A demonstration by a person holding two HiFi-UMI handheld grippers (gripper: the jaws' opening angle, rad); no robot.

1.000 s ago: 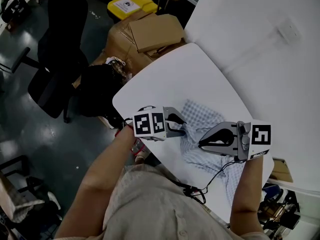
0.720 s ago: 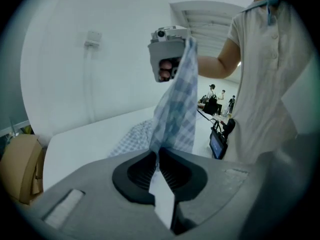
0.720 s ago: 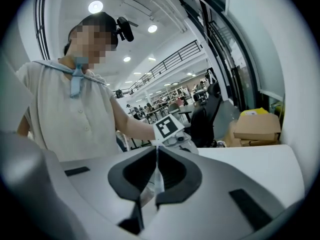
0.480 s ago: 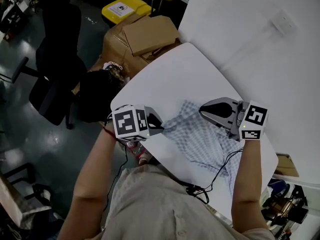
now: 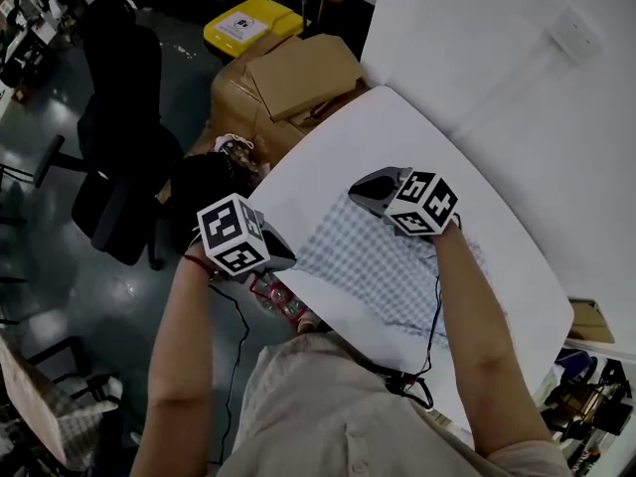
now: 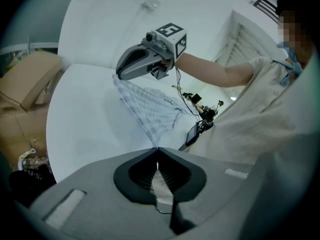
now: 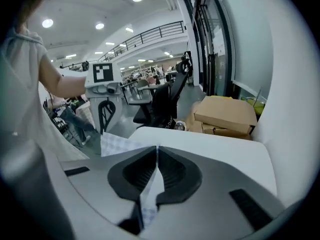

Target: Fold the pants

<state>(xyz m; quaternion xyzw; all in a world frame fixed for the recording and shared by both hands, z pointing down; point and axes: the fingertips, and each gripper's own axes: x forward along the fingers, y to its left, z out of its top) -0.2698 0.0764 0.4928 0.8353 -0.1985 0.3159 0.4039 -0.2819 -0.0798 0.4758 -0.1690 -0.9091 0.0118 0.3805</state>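
Two handheld grippers are holding a pair of blue-and-white checked pants (image 5: 373, 266) over the near corner of a white table (image 5: 328, 147). A person in a light shirt is standing at that corner, seen from above, with a bare forearm reaching out to each tool.

The left gripper (image 5: 290, 260) is hanging at the table's left edge, its marker cube facing up. Its jaws have just been closing, and they are now pressing together on a corner of the checked fabric. A fold of pale cloth is showing behind the pads in the left gripper view.

The right gripper (image 5: 358, 194) is reaching further onto the table, pointing toward the far side. Its jaws are also closed, and they are pinching an edge of the pants. A strip of the cloth is hanging down between the pads in the right gripper view.

The pants are running as one stretched sheet from one gripper to the other, covering much of the tabletop between them. The rest of the garment is trailing back toward the person under the right forearm. Whether the stretched part is touching the table is unclear.

A thin black cable (image 5: 434, 311) is dangling beside the right forearm.

Beyond the table, cardboard boxes (image 5: 293, 73) are sitting on the dark floor, with a yellow bin (image 5: 243, 23) just behind them. A black office chair (image 5: 119, 117) is standing to the left.
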